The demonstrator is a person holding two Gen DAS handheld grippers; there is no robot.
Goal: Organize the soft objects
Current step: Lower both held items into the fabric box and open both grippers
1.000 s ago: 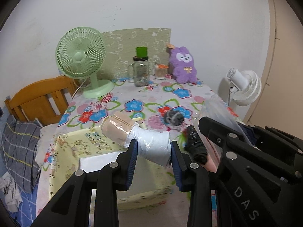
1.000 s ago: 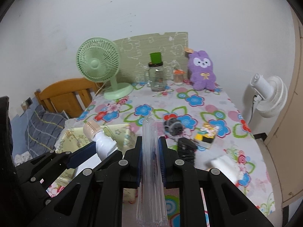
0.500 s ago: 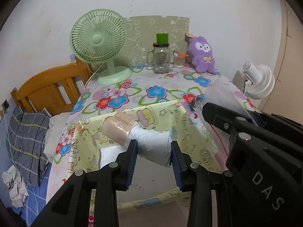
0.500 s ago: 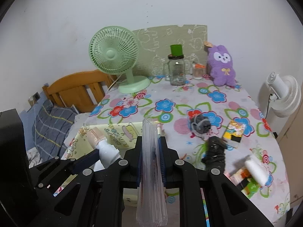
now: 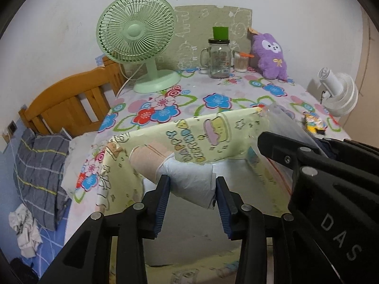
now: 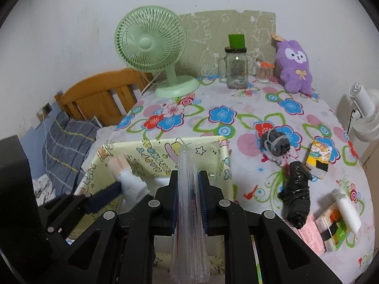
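Landmark: yellow fabric bin [image 6: 163, 151] at the near edge of the table [image 6: 248, 118]. Left gripper [image 5: 191, 189] hangs over the bin's open top, a soft roll [image 5: 180, 177] (tan end, white plastic-wrapped end) between its fingers [image 5: 163, 196]; the jaws are opening, the right pad already looks clear of the wrap, so the roll reads as being let go. Right of it, right gripper [image 6: 189, 189] is clenched tight on a folded clear plastic bag [image 6: 189, 213], held over the bin's near rim. Further right of the bin, on the table: grey yarn-like ball [image 6: 276, 143], black wrapped bundle [image 6: 297, 196], white roll [image 6: 348, 210] on small packets, all not yet sorted.

Risks: the roll is tilted with its tan end toward the bin's left wall, so on release it could catch that soft rim and tip outside. The two grippers sit close together and could bump. The limp bag may snag the rim or slip out
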